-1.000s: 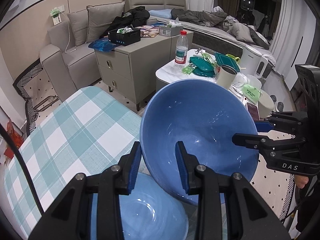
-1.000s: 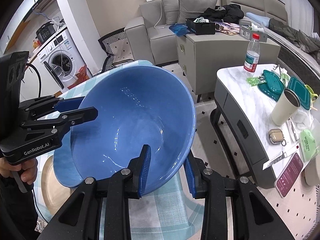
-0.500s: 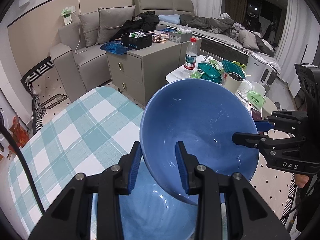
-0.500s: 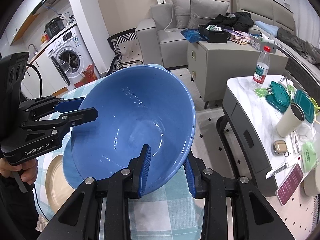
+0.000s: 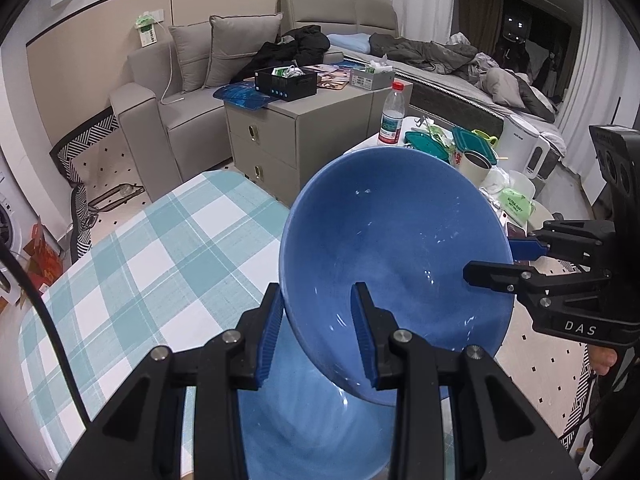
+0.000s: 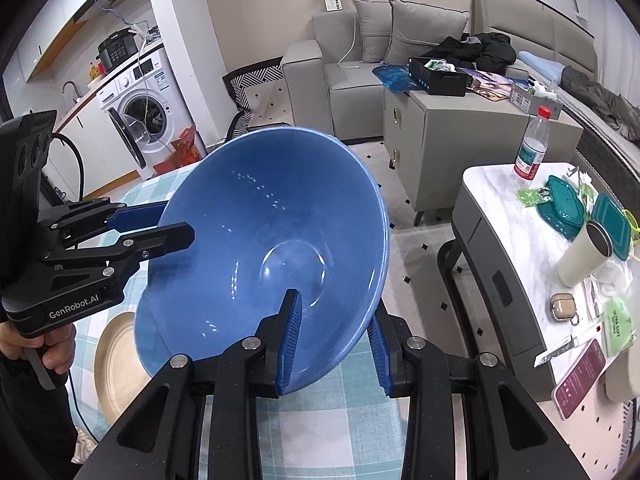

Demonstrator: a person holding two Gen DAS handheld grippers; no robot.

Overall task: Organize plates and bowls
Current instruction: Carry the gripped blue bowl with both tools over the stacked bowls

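Note:
A large blue bowl [image 5: 396, 248] hangs tilted in the air over the table with the teal checked cloth [image 5: 152, 264], and both grippers hold it. My left gripper [image 5: 318, 300] is shut on the bowl's near rim, one pad inside and one outside. My right gripper [image 6: 332, 308] is shut on the opposite rim of the same blue bowl [image 6: 272, 240]. Each gripper shows in the other's view, clamped on the rim: the right gripper [image 5: 492, 258] and the left gripper [image 6: 160, 226]. A second blue bowl [image 5: 304, 420] sits on the cloth beneath. A tan plate [image 6: 114, 364] lies beside it.
A marble-topped side table [image 6: 500, 200] to the right carries a water bottle [image 6: 530, 148], teal lids [image 6: 560, 208], a cup [image 6: 584, 252] and a phone [image 6: 580, 380]. A grey cabinet [image 5: 280, 136], a sofa [image 5: 168, 112] and a washing machine [image 6: 140, 120] stand beyond.
Both grippers have carried the blue bowl a little sideways and upward together; more of the lower blue bowl and of the room shows. Both grips are unchanged.

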